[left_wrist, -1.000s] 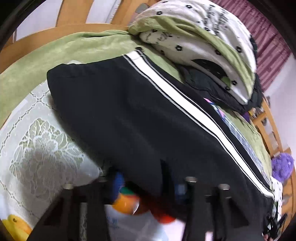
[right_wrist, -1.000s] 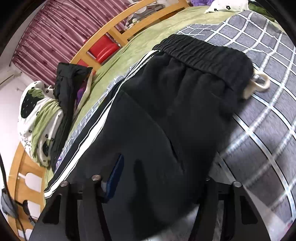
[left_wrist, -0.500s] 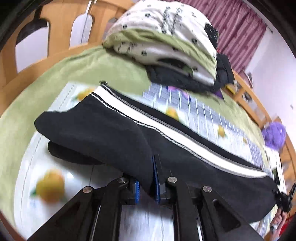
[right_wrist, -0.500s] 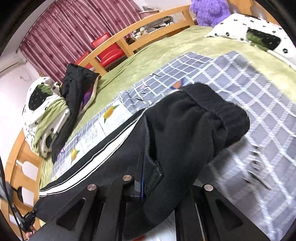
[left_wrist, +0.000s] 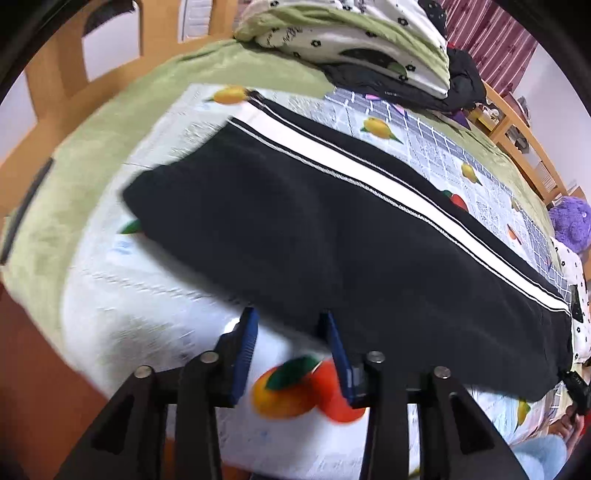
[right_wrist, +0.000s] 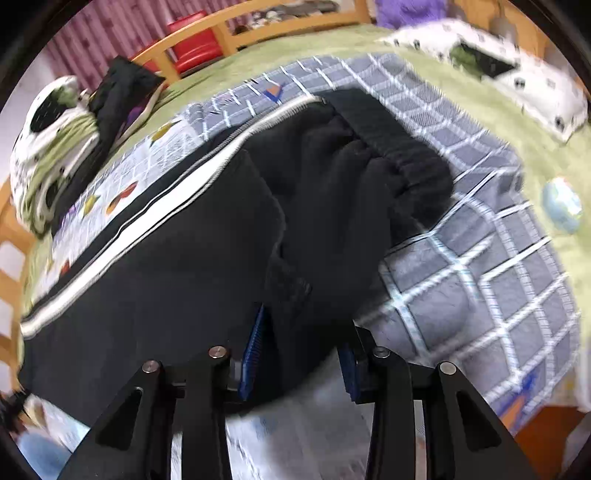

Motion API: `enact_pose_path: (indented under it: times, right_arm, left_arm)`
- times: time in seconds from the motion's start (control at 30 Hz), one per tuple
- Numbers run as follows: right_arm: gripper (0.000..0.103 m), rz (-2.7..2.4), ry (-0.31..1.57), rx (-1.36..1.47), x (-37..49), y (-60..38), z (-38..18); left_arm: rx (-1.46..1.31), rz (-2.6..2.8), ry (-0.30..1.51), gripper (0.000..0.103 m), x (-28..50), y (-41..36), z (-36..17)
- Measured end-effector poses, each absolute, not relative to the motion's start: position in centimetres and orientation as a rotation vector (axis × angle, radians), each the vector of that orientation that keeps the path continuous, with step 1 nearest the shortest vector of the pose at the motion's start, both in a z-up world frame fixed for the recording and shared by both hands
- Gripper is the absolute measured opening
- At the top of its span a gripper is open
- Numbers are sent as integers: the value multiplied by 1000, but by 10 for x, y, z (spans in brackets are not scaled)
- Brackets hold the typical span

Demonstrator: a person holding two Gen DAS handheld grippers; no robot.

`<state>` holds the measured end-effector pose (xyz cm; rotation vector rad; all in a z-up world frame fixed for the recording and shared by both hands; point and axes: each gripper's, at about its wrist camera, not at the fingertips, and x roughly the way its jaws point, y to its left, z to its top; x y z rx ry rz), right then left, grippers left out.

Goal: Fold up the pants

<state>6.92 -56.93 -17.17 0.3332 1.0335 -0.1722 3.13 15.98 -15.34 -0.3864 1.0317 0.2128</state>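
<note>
Black pants point(left_wrist: 314, 236) with a white side stripe lie lengthwise on the bed, folded leg over leg. In the left wrist view my left gripper point(left_wrist: 290, 332) is open and empty, its blue pads just short of the near edge of the leg end. In the right wrist view the pants point(right_wrist: 184, 266) show their elastic waistband point(right_wrist: 391, 144) at the far right. My right gripper point(right_wrist: 303, 343) is open, with the near edge of the fabric lying loose between its blue pads.
A fruit-print and grey-check sheet point(left_wrist: 424, 144) covers a green blanket point(left_wrist: 122, 122). A folded quilt and dark clothes point(left_wrist: 369, 48) are piled at the far side by the wooden bed rail point(right_wrist: 258, 22). A purple plush toy point(left_wrist: 569, 221) sits at the right.
Both grippers were shut on the pants and holding them up half a second ago. Now both have opened, and the pants lie flat on the bed.
</note>
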Motion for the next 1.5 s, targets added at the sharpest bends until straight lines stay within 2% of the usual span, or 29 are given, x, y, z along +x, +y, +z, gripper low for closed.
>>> enact_pose_path:
  times: [0.1,0.2,0.43,0.6,0.83,1.03,1.07,1.1,1.13,1.3,1.4,1.43,1.5]
  right_arm:
    - [39,-196,990,232,56,-561,-145]
    - [52,-180,928,172,53,-551,-118]
    - [55,-60,847,151,118,-506,-102]
    - [55,36,876,125,175,-466,-116]
    - [60,219,900,-39,250,-407,-149]
    - [60,348,1096,-161,296,-388,-197]
    - [57,361,1087,-180,295,-387,-199]
    - [33,373,1082,-196,294,-386,-199]
    - [13,379,1085,-211,292,-385,-199]
    - [4,376,1040,-296,277,-376,-197]
    - [3,369,990,-229,272,-386,-185]
    - [3,368,969,-195,271,-390,-181]
    - [3,362,930,-146,268,-396,-172]
  left_arm:
    - [-343,221,1007,45,13,164,-138]
    - [-257,243,975,48,12,163,-124]
    - [-242,213,921,48,58,161,-100]
    - [-182,227,902,48,94,157,-98]
    - [-264,200,909,48,140,172,-113]
    - [-253,239,905,48,170,193,-125]
    - [-257,234,913,48,175,197,-128]
    - [-255,236,918,48,179,200,-130]
    - [-231,253,926,48,187,204,-134]
    - [-218,341,935,48,216,228,-149]
    - [-286,354,956,47,228,247,-163]
    - [-300,342,954,35,230,249,-166]
    - [-287,332,928,25,229,251,-166]
